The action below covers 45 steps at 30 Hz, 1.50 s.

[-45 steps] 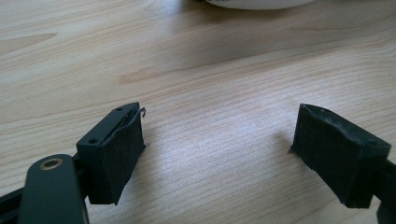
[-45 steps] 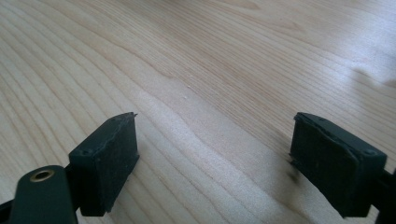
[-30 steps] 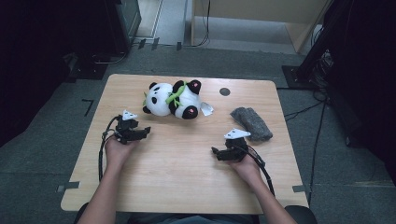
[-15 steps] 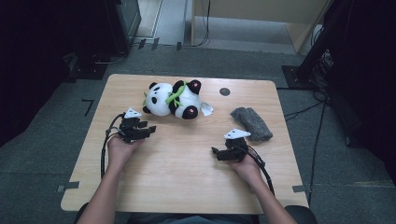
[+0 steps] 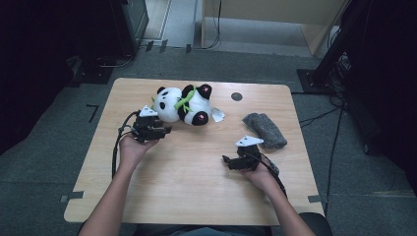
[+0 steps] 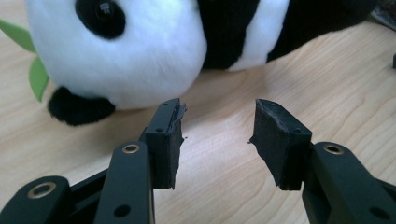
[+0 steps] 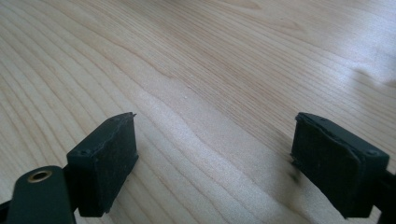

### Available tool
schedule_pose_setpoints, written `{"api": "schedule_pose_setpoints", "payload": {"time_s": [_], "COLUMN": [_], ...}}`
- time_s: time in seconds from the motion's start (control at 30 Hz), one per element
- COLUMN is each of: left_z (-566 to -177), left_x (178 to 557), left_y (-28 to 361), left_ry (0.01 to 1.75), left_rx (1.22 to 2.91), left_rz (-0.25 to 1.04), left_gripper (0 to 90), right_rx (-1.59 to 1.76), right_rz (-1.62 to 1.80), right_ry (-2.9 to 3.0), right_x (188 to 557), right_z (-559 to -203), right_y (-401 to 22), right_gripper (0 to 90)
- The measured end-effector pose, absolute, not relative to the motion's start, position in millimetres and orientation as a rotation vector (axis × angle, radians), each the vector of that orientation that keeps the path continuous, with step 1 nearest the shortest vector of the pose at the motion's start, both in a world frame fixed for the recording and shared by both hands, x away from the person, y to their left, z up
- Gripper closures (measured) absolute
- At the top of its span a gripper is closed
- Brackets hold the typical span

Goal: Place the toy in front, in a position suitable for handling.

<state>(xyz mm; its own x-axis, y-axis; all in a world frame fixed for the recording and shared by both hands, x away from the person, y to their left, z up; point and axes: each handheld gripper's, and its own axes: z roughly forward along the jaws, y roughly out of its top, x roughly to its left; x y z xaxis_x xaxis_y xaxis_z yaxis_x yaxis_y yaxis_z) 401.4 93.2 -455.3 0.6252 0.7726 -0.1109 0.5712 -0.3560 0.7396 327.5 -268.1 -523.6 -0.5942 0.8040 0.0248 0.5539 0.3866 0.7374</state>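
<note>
A black-and-white plush panda [image 5: 182, 104] with a green leaf [image 5: 183, 101] at its neck lies on its side at the back middle of the wooden table [image 5: 187, 182]. My left gripper [image 5: 164, 130] hovers just in front of its head, pointing right. In the left gripper view the panda [image 6: 140, 51] lies close beyond the jaws. The left gripper [image 6: 217, 126] is open and its jaws have just been closing, with nothing between them. My right gripper [image 5: 227, 161] rests at the front right, pointing left. In its own view the right gripper [image 7: 215, 154] stands wide open over bare wood.
A grey folded cloth [image 5: 265, 130] lies at the right, just behind the right hand. A white tag [image 5: 218, 115] sticks out beside the panda, and a round dark spot [image 5: 236, 96] marks the table's back. Dark equipment and cables surround the table on the floor.
The left gripper has lifted and moved closer to the panda's head, and its jaws stand narrower than before. The right gripper has stayed put.
</note>
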Motion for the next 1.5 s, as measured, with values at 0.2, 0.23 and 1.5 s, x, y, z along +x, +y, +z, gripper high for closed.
{"api": "schedule_pose_setpoints", "payload": {"time_s": [0.2,0.23,1.5], "left_z": [-441.4,-439.5,-431.1], "left_x": [408.0,409.5,463.2], "left_y": [87.9,85.8,55.6], "left_ry": [1.027,1.024,1.012], "left_rx": [2.056,2.057,2.048], "left_rz": [0.330,0.332,0.337], "left_gripper": [55.8,55.8,76.9], "right_rx": [1.180,1.181,1.188], "right_rz": [1.035,1.035,1.033], "right_ry": [2.318,2.319,2.317], "right_x": [327.6,327.5,326.7], "right_z": [-523.6,-523.6,-523.6], "right_y": [-267.9,-267.9,-266.8], "right_gripper": [13.1,13.0,12.3]}}
